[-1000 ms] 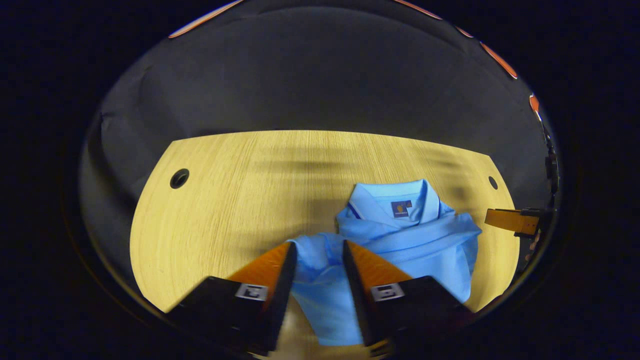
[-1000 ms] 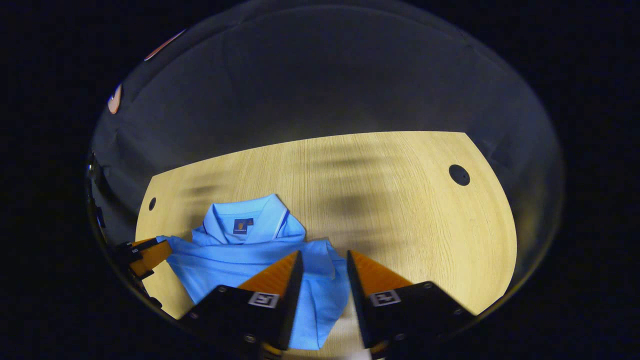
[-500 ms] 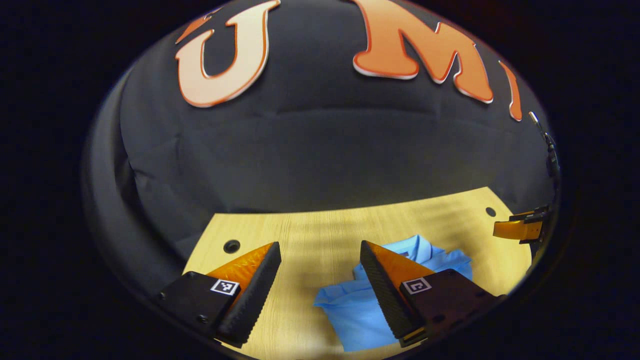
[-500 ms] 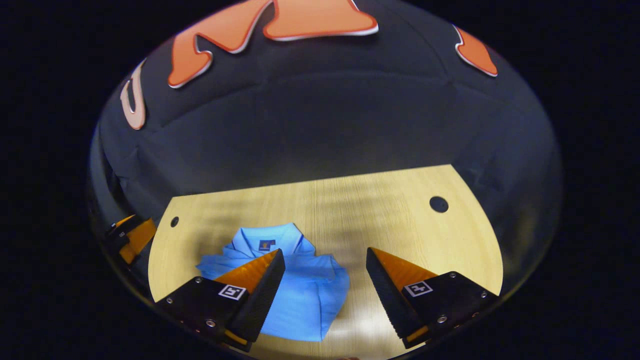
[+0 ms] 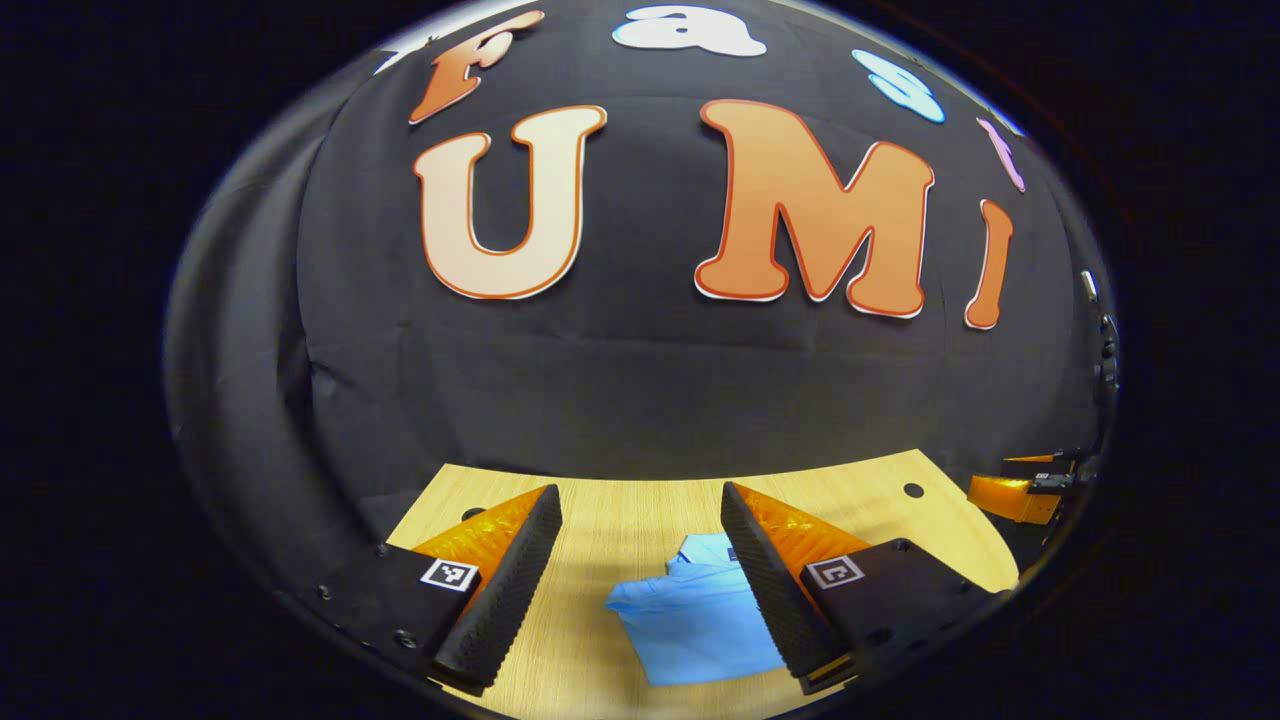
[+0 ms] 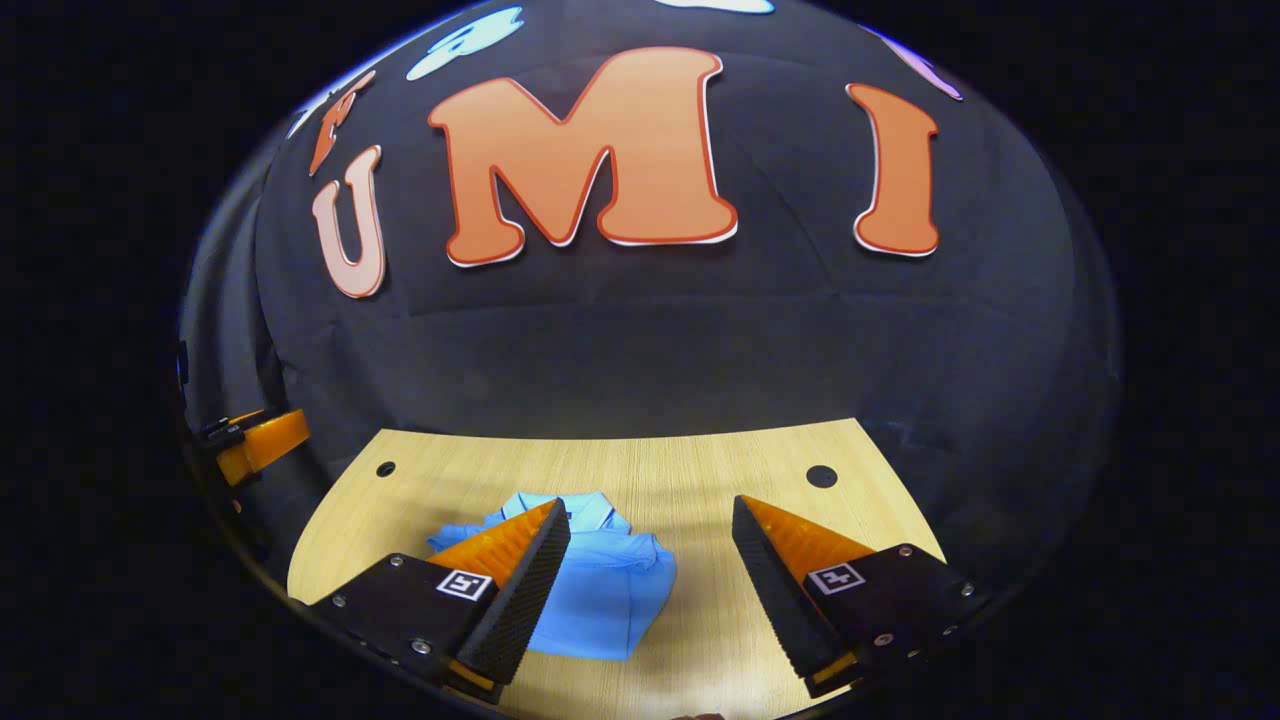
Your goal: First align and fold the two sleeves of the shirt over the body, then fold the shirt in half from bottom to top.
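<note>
A light blue polo shirt (image 5: 690, 620) lies folded into a compact bundle on the wooden table (image 5: 620, 520), collar toward the far side. My left gripper (image 5: 640, 500) hangs open above the table, fingers wide apart, the shirt below and behind its right finger. In the right gripper view the same shirt (image 6: 605, 590) rests partly behind the left finger, and my right gripper (image 6: 650, 515) is open too, holding nothing. The other gripper appears at the edge of each view: the right gripper (image 5: 1015, 495) in the left gripper view, the left gripper (image 6: 255, 440) in the right gripper view.
The table has round cable holes near its far corners (image 6: 821, 476) (image 6: 385, 468) (image 5: 913, 490). The black cloth wall (image 6: 640, 340) rises right behind the table's far edge.
Both grippers let go of the shirt, opened wide and rose back from the table, tilting up toward the wall. The shirt stays folded on the table and looks smaller now.
</note>
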### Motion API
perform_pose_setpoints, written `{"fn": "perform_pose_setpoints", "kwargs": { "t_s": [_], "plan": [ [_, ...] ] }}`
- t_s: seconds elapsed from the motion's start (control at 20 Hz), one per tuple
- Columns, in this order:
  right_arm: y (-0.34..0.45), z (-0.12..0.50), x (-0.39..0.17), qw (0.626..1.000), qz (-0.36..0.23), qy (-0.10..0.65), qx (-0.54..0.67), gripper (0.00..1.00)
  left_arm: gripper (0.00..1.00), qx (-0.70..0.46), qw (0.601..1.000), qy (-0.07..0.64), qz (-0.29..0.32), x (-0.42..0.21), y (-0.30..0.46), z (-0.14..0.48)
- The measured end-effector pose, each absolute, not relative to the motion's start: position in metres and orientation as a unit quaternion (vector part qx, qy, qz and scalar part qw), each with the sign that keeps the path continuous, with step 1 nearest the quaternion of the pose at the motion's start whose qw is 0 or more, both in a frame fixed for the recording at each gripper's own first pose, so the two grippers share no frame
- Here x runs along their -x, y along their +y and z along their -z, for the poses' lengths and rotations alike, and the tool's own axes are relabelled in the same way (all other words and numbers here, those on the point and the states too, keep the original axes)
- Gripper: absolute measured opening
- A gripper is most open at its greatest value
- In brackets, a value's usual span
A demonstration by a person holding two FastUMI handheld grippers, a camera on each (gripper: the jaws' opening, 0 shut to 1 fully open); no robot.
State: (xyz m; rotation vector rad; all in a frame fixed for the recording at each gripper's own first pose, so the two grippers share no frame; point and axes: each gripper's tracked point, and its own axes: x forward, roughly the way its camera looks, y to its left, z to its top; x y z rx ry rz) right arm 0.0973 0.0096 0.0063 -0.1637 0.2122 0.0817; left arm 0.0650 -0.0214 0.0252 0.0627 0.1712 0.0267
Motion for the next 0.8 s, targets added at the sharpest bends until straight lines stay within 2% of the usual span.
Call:
{"fn": "perform_pose_setpoints", "kwargs": {
  "t_s": [0.3, 0.5, 0.8],
  "plan": [
    [-0.009, -0.002, -0.039, 0.995, -0.034, 0.075, 0.061, 0.99, 1.0, -0.03, 0.997, 0.057, -0.042, -0.011, 0.003, -0.035],
    [-0.032, -0.002, -0.023, 0.996, -0.014, 0.066, 0.05, 0.99, 1.0, -0.019, 0.997, 0.046, -0.065, 0.018, 0.011, -0.031],
    [-0.056, -0.003, -0.007, 0.997, 0.005, 0.061, 0.04, 0.99, 1.0, -0.026, 0.997, 0.038, -0.065, 0.038, 0.007, -0.033]
  ]
}}
